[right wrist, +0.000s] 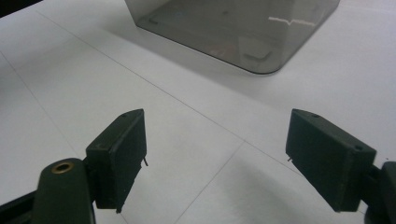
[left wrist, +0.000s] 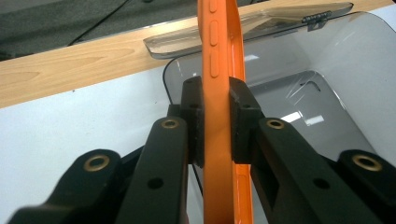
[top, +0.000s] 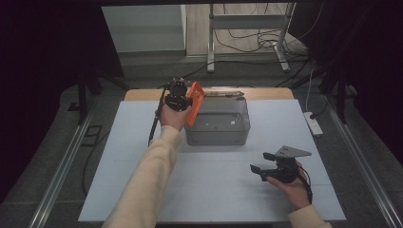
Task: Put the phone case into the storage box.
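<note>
The left gripper (top: 182, 99) has its 2 jaws closed flat on an orange phone case (left wrist: 223, 93), holding it on edge above the left rim of the smoky clear plastic bin (top: 217, 122); in the left gripper view the pads (left wrist: 240, 122) press both faces of the case, and its button cutouts show on the narrow side. The case looks light, thin and somewhat flexible, likely a little slick; a grip across the flat faces near the middle, as here, should stop it twisting, though squeezing hard may bow it. The left forearm reaches forward across the white table (top: 142, 190), wrist turned so the case stands upright and tilts toward the bin. The bin's clear lid (left wrist: 252, 25) lies behind it on the wooden strip. The right gripper (top: 266, 164) rests low near the table's right front, jaws spread wide and holding nothing.
</note>
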